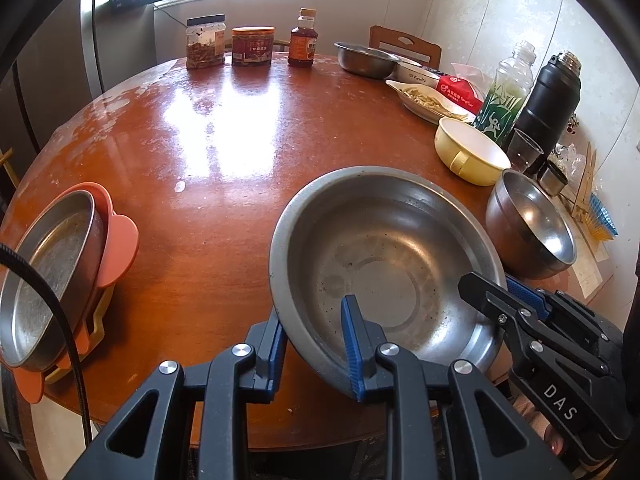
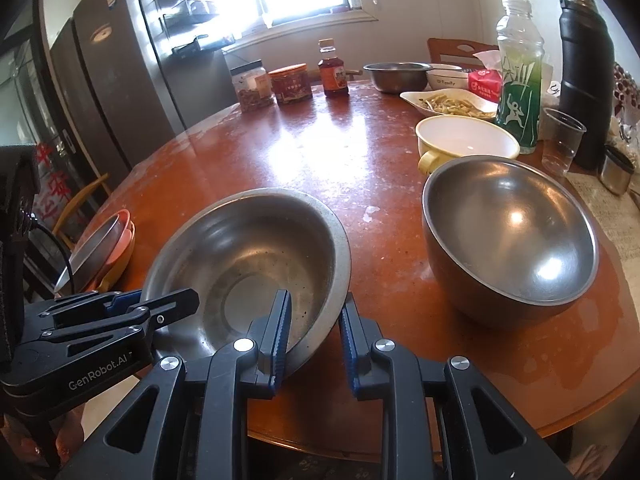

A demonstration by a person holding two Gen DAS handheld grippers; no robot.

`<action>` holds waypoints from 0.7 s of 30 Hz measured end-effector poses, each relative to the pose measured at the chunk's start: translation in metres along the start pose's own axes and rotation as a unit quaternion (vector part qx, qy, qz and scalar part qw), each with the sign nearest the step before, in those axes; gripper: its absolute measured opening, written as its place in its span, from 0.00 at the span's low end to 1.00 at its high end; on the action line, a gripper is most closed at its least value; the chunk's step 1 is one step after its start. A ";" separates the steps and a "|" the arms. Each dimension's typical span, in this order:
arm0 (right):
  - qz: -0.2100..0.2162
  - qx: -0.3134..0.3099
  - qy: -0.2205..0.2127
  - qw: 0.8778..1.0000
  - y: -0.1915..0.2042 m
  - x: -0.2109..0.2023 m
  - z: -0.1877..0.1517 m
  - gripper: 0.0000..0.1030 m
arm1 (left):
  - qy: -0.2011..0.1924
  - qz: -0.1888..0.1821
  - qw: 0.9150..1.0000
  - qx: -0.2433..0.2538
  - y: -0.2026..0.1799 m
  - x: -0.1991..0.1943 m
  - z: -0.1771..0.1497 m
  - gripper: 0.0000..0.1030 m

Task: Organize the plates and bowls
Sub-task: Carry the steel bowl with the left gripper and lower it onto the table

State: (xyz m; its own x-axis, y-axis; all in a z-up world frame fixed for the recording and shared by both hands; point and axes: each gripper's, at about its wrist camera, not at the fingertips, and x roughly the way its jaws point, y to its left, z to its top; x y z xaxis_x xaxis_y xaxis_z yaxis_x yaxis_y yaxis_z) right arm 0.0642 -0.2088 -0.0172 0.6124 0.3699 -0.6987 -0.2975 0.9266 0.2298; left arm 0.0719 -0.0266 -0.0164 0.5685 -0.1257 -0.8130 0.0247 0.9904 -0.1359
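Nearest, both grippers were clamped on the near rim of the wide steel basin [image 1: 384,264], each with 1 pad inside the wall and 1 outside: the left gripper [image 1: 316,344] on its left part, the right gripper [image 2: 314,340] on its right part. That 2-handed pinch probably suited a broad, shallow, slippery dish, which would tip if held at 1 point; its near edge seemed raised while its far side stayed low over the round table [image 1: 200,184]. Just to the right stood a deep steel bowl [image 2: 512,240], with a yellow handled bowl [image 2: 466,140] beyond it. At the table's left edge a steel dish leaned in an orange rack [image 1: 116,240], a likely destination. Further off, a small steel bowl [image 1: 366,59] waited beside jars.
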 end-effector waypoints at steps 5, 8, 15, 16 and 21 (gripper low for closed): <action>-0.006 -0.002 -0.005 1.000 0.000 -0.002 0.000 0.26 | -0.005 -0.003 1.000 0.002 -0.002 -0.001 0.000 0.26; -0.005 -0.002 -0.008 1.000 0.000 -0.004 0.000 0.26 | -0.005 -0.004 1.000 0.001 -0.002 -0.002 0.001 0.26; -0.012 -0.005 -0.009 1.000 0.002 -0.003 -0.001 0.27 | -0.011 0.007 1.000 0.000 0.000 -0.004 0.001 0.27; -0.012 -0.005 -0.009 1.000 0.002 -0.003 -0.001 0.28 | -0.014 0.005 1.000 -0.001 0.000 -0.005 0.001 0.27; -0.015 -0.006 -0.018 1.000 0.002 -0.007 0.001 0.31 | -0.025 0.005 1.000 -0.002 0.002 -0.010 0.001 0.30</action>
State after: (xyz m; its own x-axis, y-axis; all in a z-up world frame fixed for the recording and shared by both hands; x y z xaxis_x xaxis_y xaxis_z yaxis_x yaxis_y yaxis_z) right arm 0.0600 -0.2092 -0.0116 0.6472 0.3444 -0.6801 -0.2870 0.9366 0.2011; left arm 0.0675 -0.0234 -0.0077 0.6090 -0.1118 -0.7852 0.0146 0.9914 -0.1299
